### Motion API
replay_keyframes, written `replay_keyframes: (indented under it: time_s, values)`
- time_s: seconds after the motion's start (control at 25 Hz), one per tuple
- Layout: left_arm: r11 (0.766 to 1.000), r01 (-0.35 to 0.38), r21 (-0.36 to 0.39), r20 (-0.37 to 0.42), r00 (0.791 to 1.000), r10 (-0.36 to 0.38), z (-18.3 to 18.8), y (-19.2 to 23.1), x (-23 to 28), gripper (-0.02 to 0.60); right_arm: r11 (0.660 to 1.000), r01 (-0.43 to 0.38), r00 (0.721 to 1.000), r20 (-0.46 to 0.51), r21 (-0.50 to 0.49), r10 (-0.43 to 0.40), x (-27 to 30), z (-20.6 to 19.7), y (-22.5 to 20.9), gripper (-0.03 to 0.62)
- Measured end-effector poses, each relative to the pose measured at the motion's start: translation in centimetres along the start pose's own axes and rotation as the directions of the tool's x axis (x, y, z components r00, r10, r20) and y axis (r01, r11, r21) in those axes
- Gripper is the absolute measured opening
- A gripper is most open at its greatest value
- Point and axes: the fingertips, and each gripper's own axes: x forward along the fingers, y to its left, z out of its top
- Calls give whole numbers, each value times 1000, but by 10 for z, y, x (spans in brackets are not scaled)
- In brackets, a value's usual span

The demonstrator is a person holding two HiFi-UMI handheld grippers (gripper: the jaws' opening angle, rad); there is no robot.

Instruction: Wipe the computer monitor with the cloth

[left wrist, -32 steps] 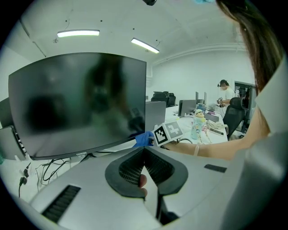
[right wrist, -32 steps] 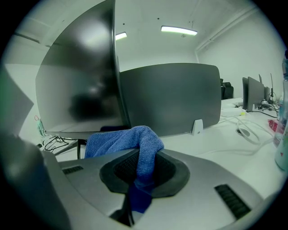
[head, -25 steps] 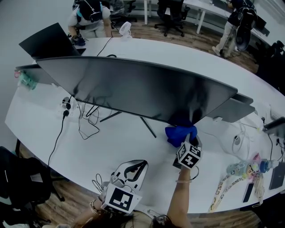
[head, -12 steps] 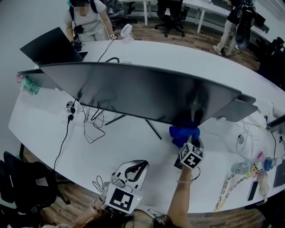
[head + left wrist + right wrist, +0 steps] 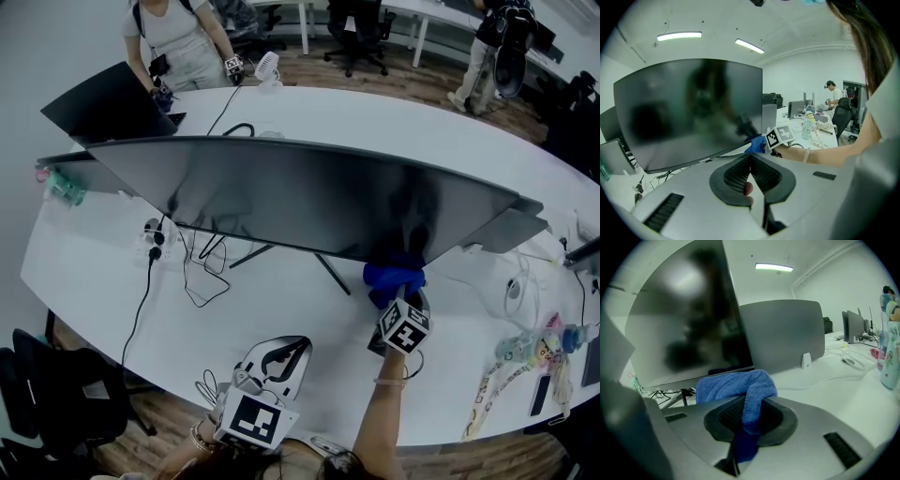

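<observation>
Little had moved since the earlier look. The cloth (image 5: 736, 386) and the right gripper (image 5: 746, 420) sat at about the same spot by the monitor, and the whole head view had slid a bit. A person (image 5: 178, 37) at the table's far edge had come more into view.

The right gripper's jaws were clamped on the blue cloth. A thin fold ran down between the pads, and a big soft bunch stuck out past the tips. I think it was held that way so the soft part met the screen and the hard jaws did not.

The cloth was at the lower edge of the monitor (image 5: 309, 197), near its right corner. It looked pushed up against that edge, but I could not tell if it really touched. The wide dark screen stood across the middle of the table (image 5: 281, 300), so most of it still looked left to wipe.

The left gripper (image 5: 750, 164) had its jaws closed together, pad on pad. A pink bit (image 5: 747, 190) peeped through the gap lower down, and I could not tell what it was. This gripper was held low at the table's near edge, well away from the screen. It was likely kept back there because one gripper was enough for wiping.

A tiny white word (image 5: 704, 161) sat on the monitor's bottom edge, too small to read. The cube (image 5: 405, 325) on the right gripper had black and white squares, but no words.
</observation>
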Motion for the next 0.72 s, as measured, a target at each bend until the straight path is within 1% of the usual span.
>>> replay_keyframes:
  time_s: [0.2, 0.44, 0.72]
  values:
    - [1000, -5, 0, 1, 1000, 5, -2, 11, -6, 9, 999, -20, 1000, -9, -28, 20, 2, -5, 18, 63]
    - [1000, -13, 3, 5, 1000, 13, -4, 21, -15, 9, 999, -24, 1000, -6, -25, 24, 2, -7, 33, 63]
    - [1000, -4, 13, 10, 1000, 4, -5, 24, -21, 9, 999, -22, 1000, -4, -29, 22, -1, -8, 40, 63]
